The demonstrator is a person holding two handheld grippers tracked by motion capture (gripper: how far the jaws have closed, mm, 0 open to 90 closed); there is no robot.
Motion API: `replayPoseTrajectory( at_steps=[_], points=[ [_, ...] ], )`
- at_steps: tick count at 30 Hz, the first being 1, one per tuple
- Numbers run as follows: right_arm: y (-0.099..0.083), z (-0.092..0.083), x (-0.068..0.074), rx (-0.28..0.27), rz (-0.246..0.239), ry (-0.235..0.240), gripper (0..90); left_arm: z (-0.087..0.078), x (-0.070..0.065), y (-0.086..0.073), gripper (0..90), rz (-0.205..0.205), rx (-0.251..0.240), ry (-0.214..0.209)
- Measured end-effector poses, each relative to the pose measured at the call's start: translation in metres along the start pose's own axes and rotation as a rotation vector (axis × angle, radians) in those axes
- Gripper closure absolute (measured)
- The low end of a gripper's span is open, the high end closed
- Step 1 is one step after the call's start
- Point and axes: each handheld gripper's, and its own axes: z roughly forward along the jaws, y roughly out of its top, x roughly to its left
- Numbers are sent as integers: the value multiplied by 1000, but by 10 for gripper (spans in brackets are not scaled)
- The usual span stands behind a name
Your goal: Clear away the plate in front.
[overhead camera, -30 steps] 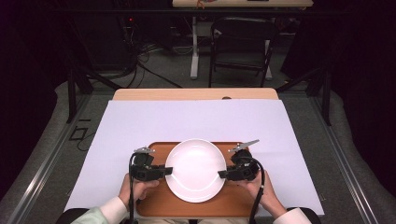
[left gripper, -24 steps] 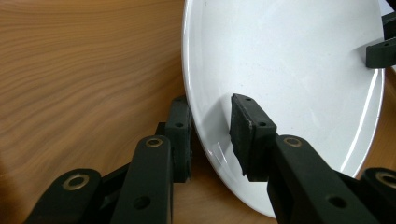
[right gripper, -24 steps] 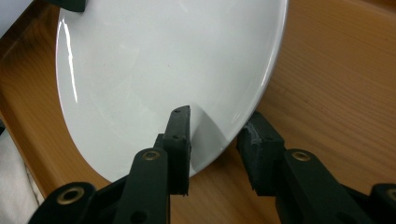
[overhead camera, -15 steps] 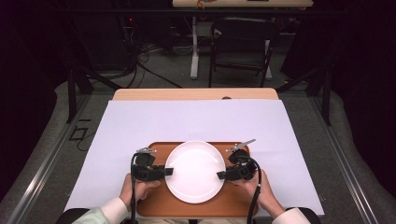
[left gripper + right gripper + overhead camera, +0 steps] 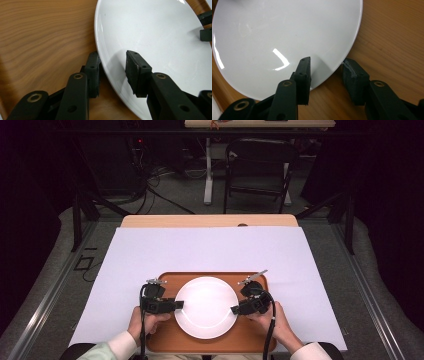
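A white plate (image 5: 206, 307) lies on a brown wooden tray (image 5: 170, 280) at the near edge of the table. My left gripper (image 5: 179, 305) is at the plate's left rim and my right gripper (image 5: 234, 310) at its right rim. In the left gripper view the plate (image 5: 155, 37) has its rim between my left gripper's (image 5: 112, 56) jaws, with a gap showing. In the right gripper view my right gripper (image 5: 327, 62) straddles the plate's (image 5: 274, 30) rim the same way, pads apart from it. Both pairs of jaws have just been opening.
A white sheet (image 5: 210, 250) covers most of the table, and the bare wooden far edge (image 5: 210, 221) shows beyond it. A dark chair (image 5: 257, 170) and cables stand on the floor behind the table. The tray's wood (image 5: 45, 37) (image 5: 392, 37) surrounds the plate.
Both grippers' jaws have spread a little at the plate's rims. The plate sits slightly nearer the person than a second ago. The hands have hardly moved.
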Motion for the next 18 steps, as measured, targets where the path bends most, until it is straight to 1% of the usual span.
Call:
replayPoseTrajectory(
  at_steps=[3, 4, 5, 6, 7, 8, 9, 10, 11, 14, 15, 16, 18],
  points=[
    [0, 1, 0, 9, -28, -9, 547, 1, -2, 0, 604, 14, -2, 5],
    [0, 1, 2, 9, -13, -5, 521, 0, -2, 0, 582, 19, -2, 8],
    [0, 1, 3, 8, -16, -2, 492, 0, -3, 0, 554, 25, 2, 12],
    [-1, -1, 5, 18, 18, -3, 467, 0, -3, 1, 516, 28, 4, 19],
    [0, -1, 2, -2, -34, -2, 425, -1, -4, 1, 482, 35, 4, 25],
    [-1, -3, 4, 3, 4, -4, 380, -2, -5, 2, 457, 35, 1, 28],
    [-1, -3, 2, -21, -24, -3, 345, -3, -5, 2, 424, 42, 1, 36],
    [-1, -5, 1, -23, -31, -12, 312, -5, -6, 3, 390, 45, -3, 47],
    [-1, -6, 1, -33, -28, -5, 271, -6, -6, 3, 372, 51, -9, 53],
    [-1, -13, 0, -59, -45, -11, 177, -12, -7, 5, 310, 78, -30, 66],
    [-2, -16, -1, -71, -56, -11, 156, -14, -7, 6, 294, 92, -31, 64],
    [-2, -18, -1, -83, -58, -11, 150, -17, -8, 7, 269, 108, -33, 67],
    [-3, -24, -2, -106, -72, -15, 129, -22, -11, 9, 223, 136, -52, 57]
  ],
)
